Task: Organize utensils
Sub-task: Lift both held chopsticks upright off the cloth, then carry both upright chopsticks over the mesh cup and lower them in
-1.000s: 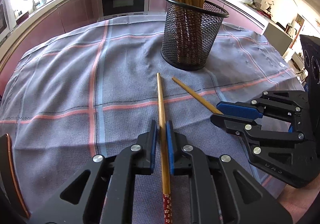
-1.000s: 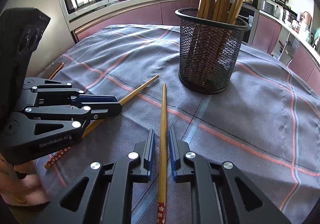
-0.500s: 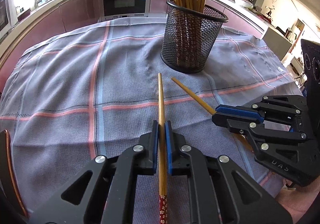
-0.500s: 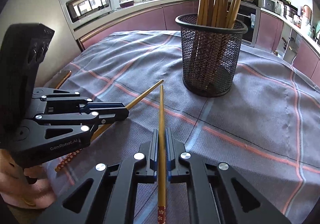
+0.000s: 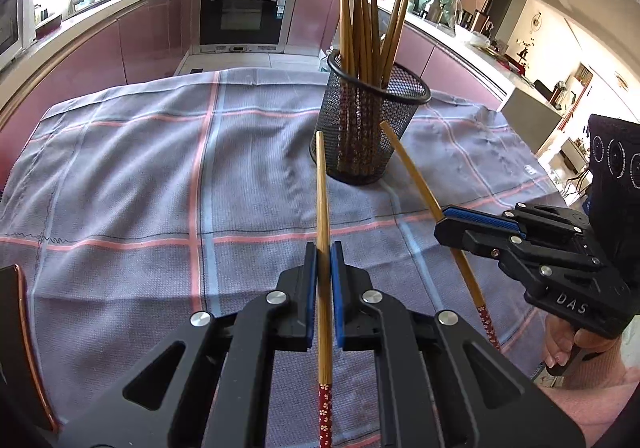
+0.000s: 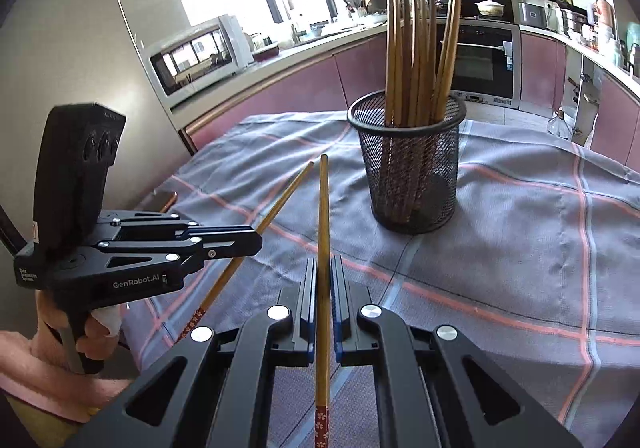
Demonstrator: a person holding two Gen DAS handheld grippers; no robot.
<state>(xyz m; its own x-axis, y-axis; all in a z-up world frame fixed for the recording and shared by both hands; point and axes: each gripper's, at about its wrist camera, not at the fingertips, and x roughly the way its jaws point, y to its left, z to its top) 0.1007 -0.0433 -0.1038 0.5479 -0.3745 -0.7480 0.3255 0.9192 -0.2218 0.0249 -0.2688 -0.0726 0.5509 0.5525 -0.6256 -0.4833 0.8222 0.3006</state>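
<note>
Grey checked cloth on tabletop (image 5: 120, 176): black mesh cup (image 5: 366, 128) dead ahead; left tongs (image 5: 324, 268) and right tongs (image 6: 324, 280) each clamped on forward-pointing bamboo chopstick (image 5: 322, 208), left nearer.

1. Left gripper (image 5: 324, 252), black with blue pads: jaws clamped on a bamboo chopstick with red floral handle (image 5: 322, 208), tip raised clear of the cloth.
2. Right gripper (image 5: 444, 220), at right: closed on a second matching chopstick (image 5: 412, 172), angled toward the holder.
3. Black wire-mesh cylindrical holder (image 5: 366, 128): upright, filled with chopsticks.
4. Grey cloth with pink and blue stripes (image 5: 140, 184): covers the table.
</note>
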